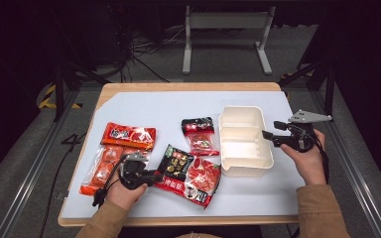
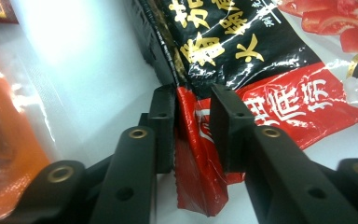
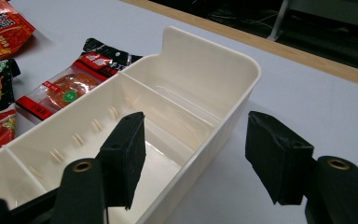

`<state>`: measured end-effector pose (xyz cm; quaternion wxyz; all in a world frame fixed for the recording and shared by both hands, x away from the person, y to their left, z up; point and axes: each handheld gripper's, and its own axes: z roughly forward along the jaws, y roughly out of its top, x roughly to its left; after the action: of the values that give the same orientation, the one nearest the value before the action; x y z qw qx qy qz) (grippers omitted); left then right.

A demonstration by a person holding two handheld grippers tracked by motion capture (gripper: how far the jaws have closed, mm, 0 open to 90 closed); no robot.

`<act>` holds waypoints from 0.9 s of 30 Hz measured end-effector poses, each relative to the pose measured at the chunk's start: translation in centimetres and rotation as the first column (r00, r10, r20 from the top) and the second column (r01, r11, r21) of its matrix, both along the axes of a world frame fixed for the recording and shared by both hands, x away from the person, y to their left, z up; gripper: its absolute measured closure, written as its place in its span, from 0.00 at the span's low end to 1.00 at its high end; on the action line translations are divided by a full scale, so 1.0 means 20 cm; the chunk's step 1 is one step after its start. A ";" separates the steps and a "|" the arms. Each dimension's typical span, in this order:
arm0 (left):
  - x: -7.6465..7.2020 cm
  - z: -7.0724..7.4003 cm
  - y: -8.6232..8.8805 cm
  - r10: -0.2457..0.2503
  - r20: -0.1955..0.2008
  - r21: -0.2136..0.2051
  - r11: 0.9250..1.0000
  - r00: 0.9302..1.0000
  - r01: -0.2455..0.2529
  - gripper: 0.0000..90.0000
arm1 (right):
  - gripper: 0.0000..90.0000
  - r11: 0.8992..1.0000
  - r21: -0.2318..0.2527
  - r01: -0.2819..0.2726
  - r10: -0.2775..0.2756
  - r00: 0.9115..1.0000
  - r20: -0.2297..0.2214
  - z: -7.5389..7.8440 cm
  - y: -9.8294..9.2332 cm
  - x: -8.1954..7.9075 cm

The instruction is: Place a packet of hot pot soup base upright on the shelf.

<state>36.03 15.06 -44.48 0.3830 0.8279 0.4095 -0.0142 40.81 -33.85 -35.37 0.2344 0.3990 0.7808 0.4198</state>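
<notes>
Sauce packet [image 2: 242, 70] edge pinched in left claw [image 2: 192, 122]; yellow Chinese lettering.

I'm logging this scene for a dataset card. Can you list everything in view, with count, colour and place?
Table: one, white sheet on wood, centre.
Divided bin: one, cream, right of centre, nothing inside.
Large sauce packet: one, black and red, front centre.
Small sauce packet: one, black, red and clear, left of the bin.
Red packet: one, red-orange, left side.
Clear orange packet: one, front left.
Metal frame: one, grey, on the floor behind.
Left hand-held gripper: one, black, jaws around the large packet's edge.
Right hand-held gripper: one, black, open, straddling the bin's wall.
</notes>
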 end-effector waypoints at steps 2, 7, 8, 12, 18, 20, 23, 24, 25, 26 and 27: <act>0.00 0.01 0.00 0.010 -0.015 -0.008 1.000 1.000 -0.010 0.89 | 0.43 1.000 -0.001 -0.002 0.002 1.000 -0.002 0.00 0.00 0.00; 0.00 0.02 0.00 0.042 -0.023 -0.016 0.999 0.999 -0.042 0.93 | 0.43 1.000 -0.001 -0.005 0.005 1.000 0.000 0.00 0.00 0.00; 0.00 0.02 0.00 0.049 -0.022 -0.019 0.999 0.999 -0.050 0.94 | 0.43 1.000 0.001 -0.004 0.004 1.000 0.002 0.00 0.00 -0.01; -0.01 0.05 0.01 0.070 0.000 -0.050 0.996 0.998 -0.070 0.96 | 0.43 1.000 0.009 0.002 -0.002 1.000 0.008 0.01 -0.01 -0.02; -0.02 0.13 0.03 0.076 0.071 -0.070 0.995 0.995 -0.071 0.98 | 0.43 1.000 0.011 0.008 -0.008 1.000 0.010 0.01 -0.03 -0.03; -0.03 0.15 0.03 0.077 0.080 -0.080 0.994 0.994 -0.070 0.98 | 0.43 1.000 0.014 0.011 -0.011 1.000 0.012 0.02 -0.03 -0.04; -0.04 0.19 0.03 0.082 0.107 -0.092 0.993 0.991 -0.073 0.98 | 0.43 1.000 0.017 0.012 -0.012 1.000 0.015 0.02 -0.04 -0.05; -0.05 0.22 0.03 0.074 0.131 -0.088 0.994 0.989 -0.062 0.98 | 0.43 1.000 0.014 0.016 -0.016 1.000 0.019 0.03 -0.04 -0.05; -0.05 0.22 0.03 0.074 0.131 -0.088 0.994 0.989 -0.062 0.98 | 0.43 1.000 0.014 0.016 -0.016 1.000 0.019 0.03 -0.04 -0.05; -0.06 0.24 0.02 0.072 0.140 -0.088 0.994 0.987 -0.060 0.98 | 0.43 1.000 0.015 0.019 -0.019 1.000 0.019 0.03 -0.04 -0.06; -0.07 0.26 0.01 0.066 0.162 -0.082 0.995 0.985 -0.053 0.98 | 0.43 1.000 0.018 0.021 -0.022 1.000 0.021 0.03 -0.05 -0.06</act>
<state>34.68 15.35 -39.29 0.4477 0.7982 0.3999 0.0497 39.57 -34.79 -34.80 0.2438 0.4048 0.7703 0.4282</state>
